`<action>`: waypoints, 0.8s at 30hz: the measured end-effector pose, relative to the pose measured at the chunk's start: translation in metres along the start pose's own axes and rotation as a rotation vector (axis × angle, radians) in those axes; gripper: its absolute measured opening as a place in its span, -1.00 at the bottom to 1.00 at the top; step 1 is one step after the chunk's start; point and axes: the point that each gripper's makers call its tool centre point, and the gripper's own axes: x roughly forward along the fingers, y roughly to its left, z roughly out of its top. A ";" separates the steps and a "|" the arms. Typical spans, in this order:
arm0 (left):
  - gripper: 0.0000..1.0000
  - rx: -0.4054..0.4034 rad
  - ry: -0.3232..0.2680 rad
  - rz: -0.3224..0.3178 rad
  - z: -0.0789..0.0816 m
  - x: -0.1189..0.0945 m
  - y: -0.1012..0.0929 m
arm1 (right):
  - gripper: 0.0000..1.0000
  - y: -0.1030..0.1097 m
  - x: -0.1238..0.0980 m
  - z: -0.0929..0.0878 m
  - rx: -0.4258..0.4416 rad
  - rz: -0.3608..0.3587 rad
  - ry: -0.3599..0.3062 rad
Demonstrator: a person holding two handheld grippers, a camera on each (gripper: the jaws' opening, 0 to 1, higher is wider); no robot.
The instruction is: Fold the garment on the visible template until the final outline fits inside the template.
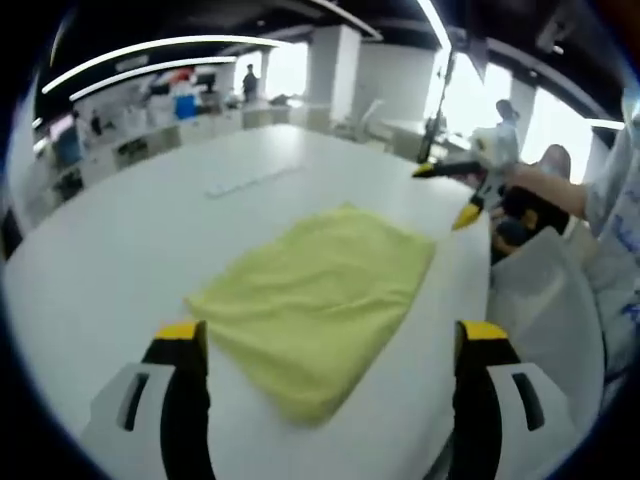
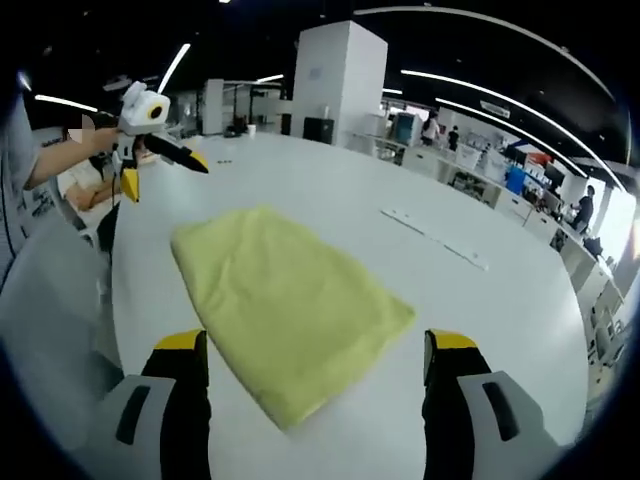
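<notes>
Left gripper view: both grippers, left [image 1: 330, 345] and right [image 2: 315, 355], were released above the yellow cloth [image 1: 320, 300] on the counter [image 1: 120, 260]. Risk: one-layer pinch unfolds it.

White table [image 1: 120, 260] bears a folded yellow garment [image 1: 320, 300]

Long white table [image 1: 120, 250] under ceiling light strips [image 1: 150, 50]. White pillar [image 2: 340, 70] and cluttered benches [image 2: 480, 165] behind; distant people standing [image 2: 583, 208]. Thin pale strip [image 2: 435, 238] lying flat on tabletop.
</notes>
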 end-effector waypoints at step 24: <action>0.53 -0.191 -0.013 0.038 -0.051 -0.013 -0.013 | 0.99 0.032 -0.018 -0.015 0.117 0.011 -0.038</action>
